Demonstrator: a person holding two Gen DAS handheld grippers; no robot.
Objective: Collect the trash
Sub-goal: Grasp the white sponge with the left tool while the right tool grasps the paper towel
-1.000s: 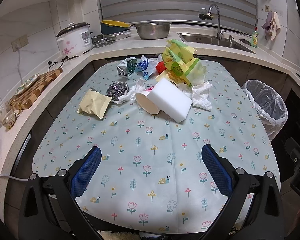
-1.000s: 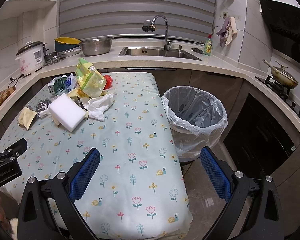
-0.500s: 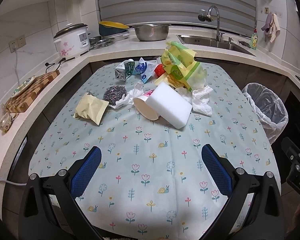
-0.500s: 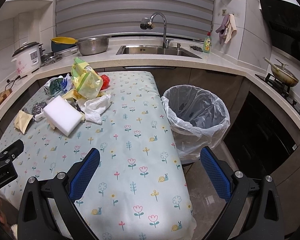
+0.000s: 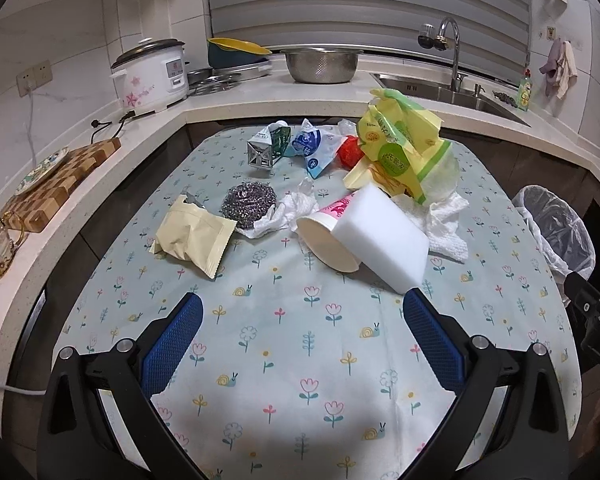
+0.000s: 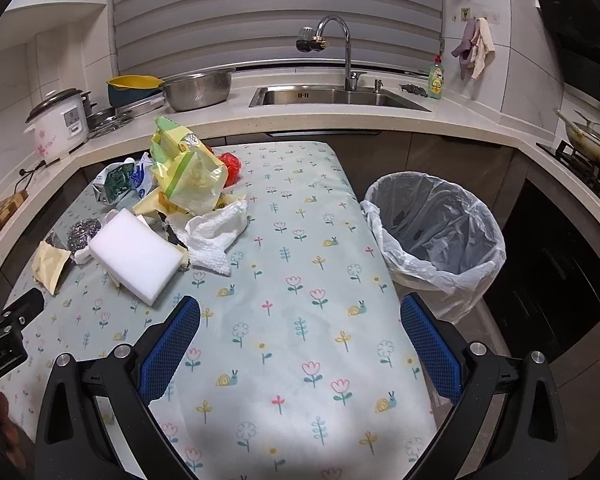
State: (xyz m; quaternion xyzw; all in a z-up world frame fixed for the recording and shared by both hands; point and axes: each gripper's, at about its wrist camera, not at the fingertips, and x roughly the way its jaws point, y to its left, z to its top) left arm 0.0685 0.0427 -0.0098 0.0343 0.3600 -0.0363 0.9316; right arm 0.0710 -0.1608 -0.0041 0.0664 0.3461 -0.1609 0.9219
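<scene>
Trash lies heaped on the flowered tablecloth (image 5: 300,340): a white foam block (image 5: 382,240) leaning on a tipped paper cup (image 5: 328,240), a beige pouch (image 5: 194,238), a steel scourer (image 5: 249,202), crumpled tissue (image 5: 446,224), yellow-green bags (image 5: 400,152), a small carton (image 5: 266,152) and a blue wrapper (image 5: 314,148). My left gripper (image 5: 302,344) is open, short of the cup and block. My right gripper (image 6: 300,344) is open above bare cloth, with the foam block (image 6: 136,256) ahead left. The lined bin (image 6: 436,236) stands off the table's right edge.
A counter wraps around the table, bearing a rice cooker (image 5: 152,76), a cutting board (image 5: 56,184), a steel bowl (image 5: 320,66), a sink (image 6: 336,98) with tap and a soap bottle (image 6: 436,78). A pan (image 6: 590,146) sits on the stove at right.
Both grippers have moved forward over the table toward the trash pile, which looks larger and nearer now. Both stay open; nothing has been picked up.
</scene>
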